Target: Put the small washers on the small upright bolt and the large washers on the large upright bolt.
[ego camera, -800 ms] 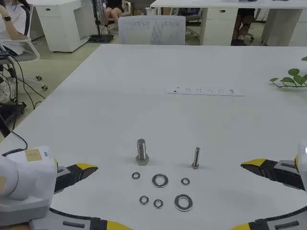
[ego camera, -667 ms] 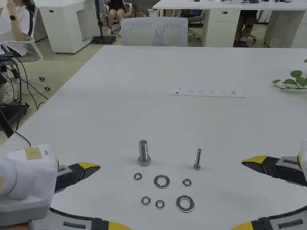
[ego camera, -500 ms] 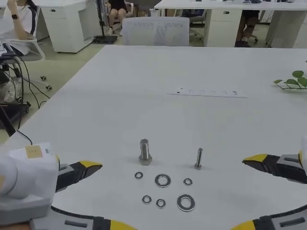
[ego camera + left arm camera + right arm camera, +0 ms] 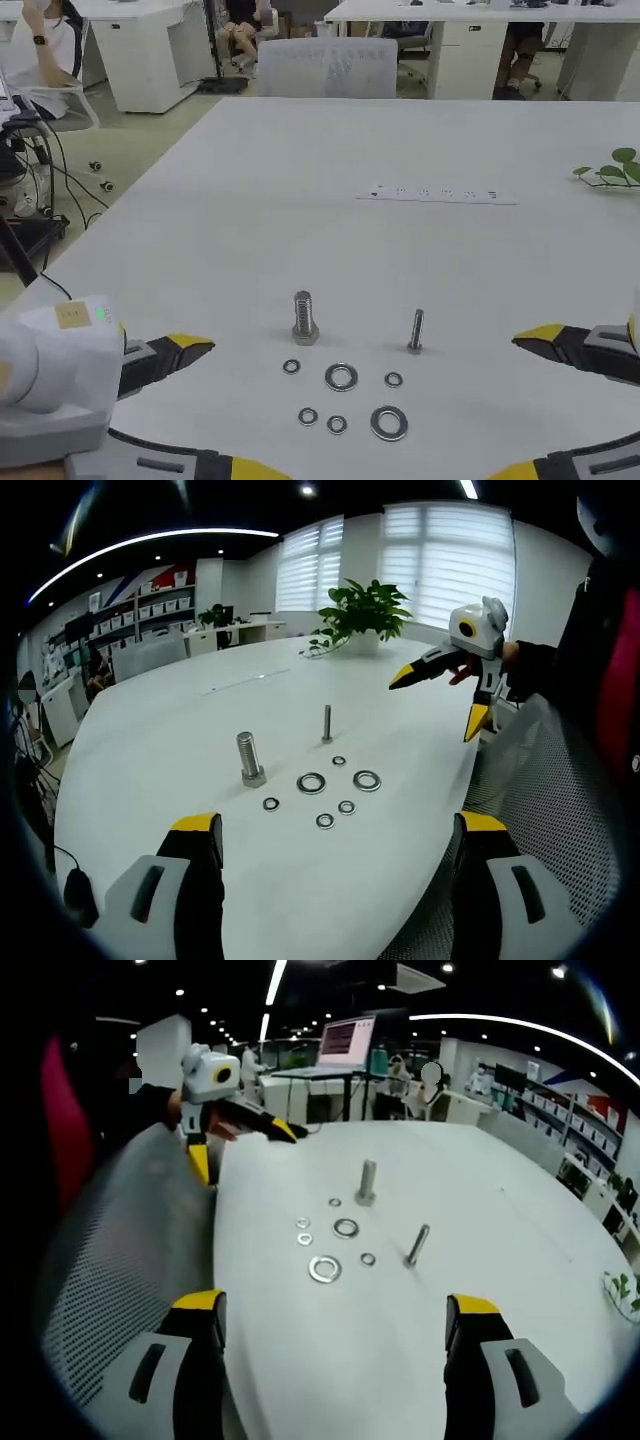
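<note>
The left gripper point(image 4: 228, 407) is being held low at the near left edge of the white, matte surface point(image 4: 300, 190), and the right gripper point(image 4: 507, 406) is being held opposite it at the near right edge. On both, the black fingers point(image 4: 196, 875) with blunt yellow tips are being held wide apart, and nothing is being gripped between them.

Between the two grippers, the large bolt point(image 4: 304, 318) is being seen standing upright on its hexagonal head, its thick grey-metal shank ridged with thread. The small bolt point(image 4: 416, 331), slim and of the same dull metal, is being seen upright to its right, apart from it.

The large washers point(image 4: 341, 377), two flat shiny rings, are being seen lying loose on the surface in front of the bolts, one just before the gap between them and one nearer the person. The small washers point(image 4: 291, 367), four thinner rings, are being seen scattered flat around them, none touching another.

Farther back, a long white power strip point(image 4: 436, 194) is being seen lying flat, and the green leaves of a plant point(image 4: 615, 170) are being seen at the right edge.
</note>
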